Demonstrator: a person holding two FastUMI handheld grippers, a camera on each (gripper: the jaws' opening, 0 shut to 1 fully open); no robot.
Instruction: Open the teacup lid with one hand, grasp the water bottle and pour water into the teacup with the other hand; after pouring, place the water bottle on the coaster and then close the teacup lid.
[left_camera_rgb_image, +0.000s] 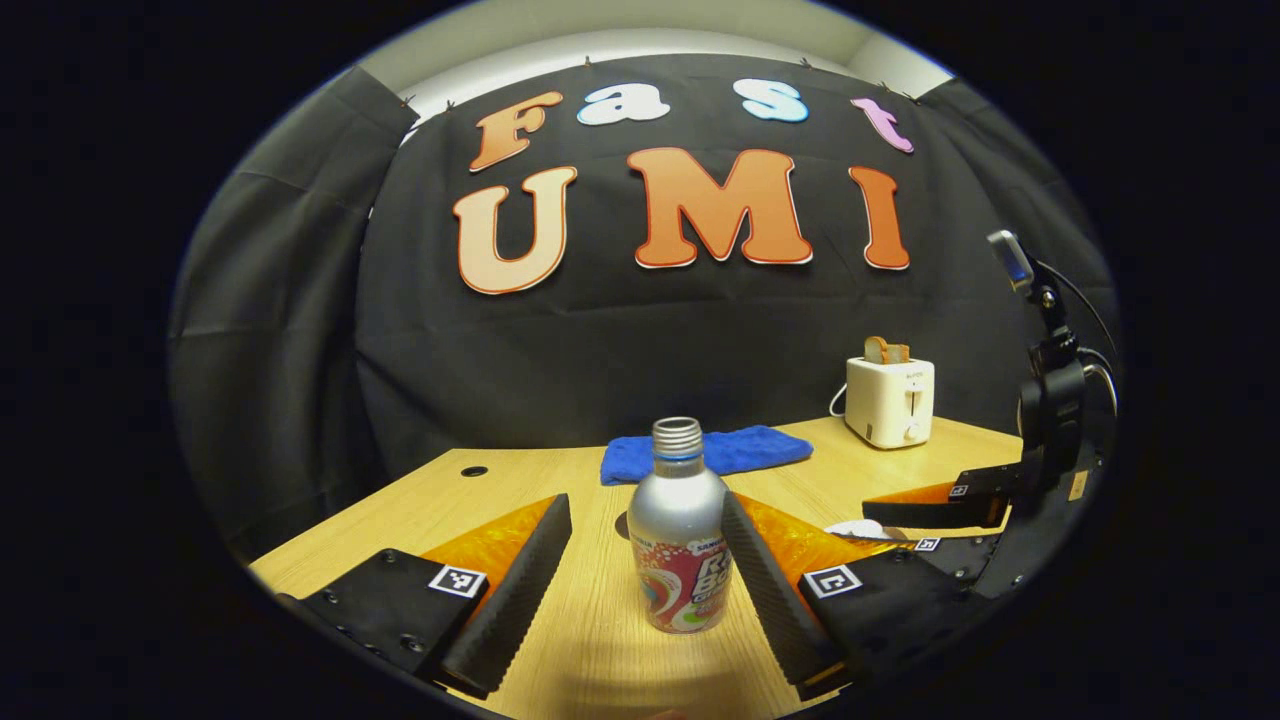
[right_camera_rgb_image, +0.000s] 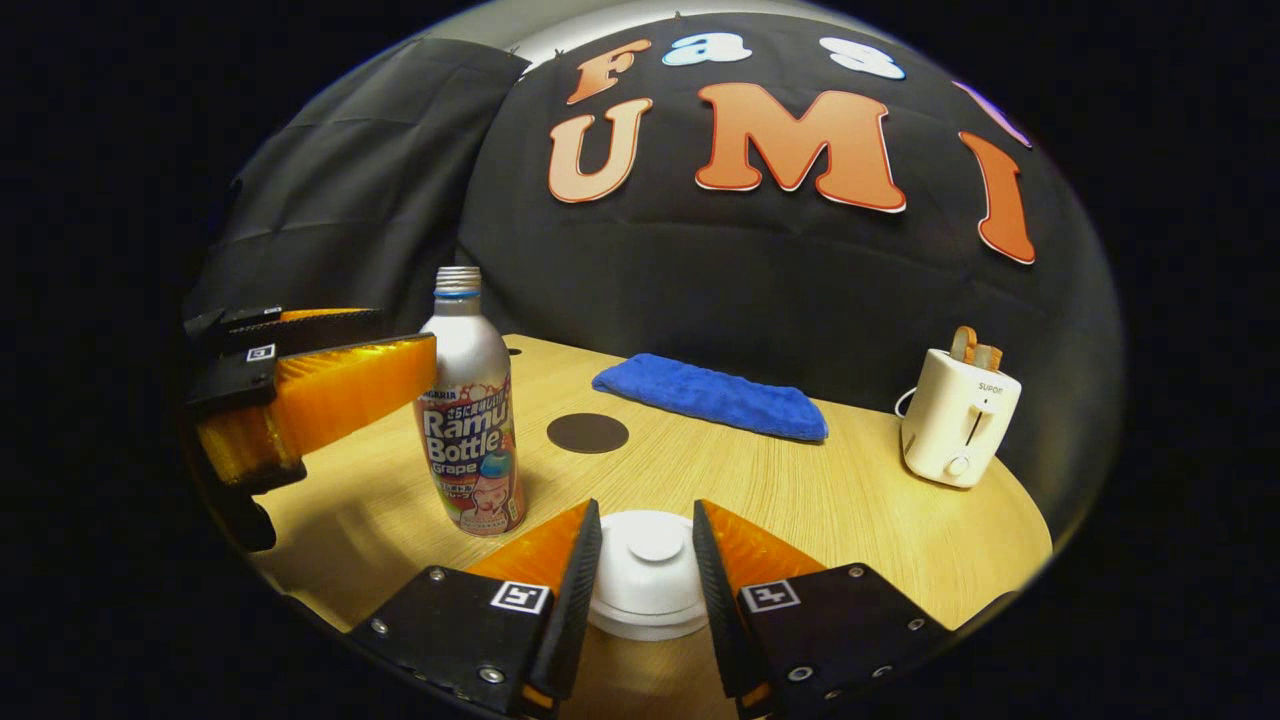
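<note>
Upright uncapped silver water bottle (left_camera_rgb_image: 680, 530), lidded teacup (right_camera_rgb_image: 648, 575)

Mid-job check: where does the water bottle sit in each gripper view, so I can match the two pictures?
Left gripper view: the water bottle stands at bottom centre, between the left gripper fingers.
Right gripper view: it stands left of centre, beside the other gripper's orange fingers.
Shared landmark: the blue cloth lies on the table behind the bottle, with the white toaster to its right.
</note>
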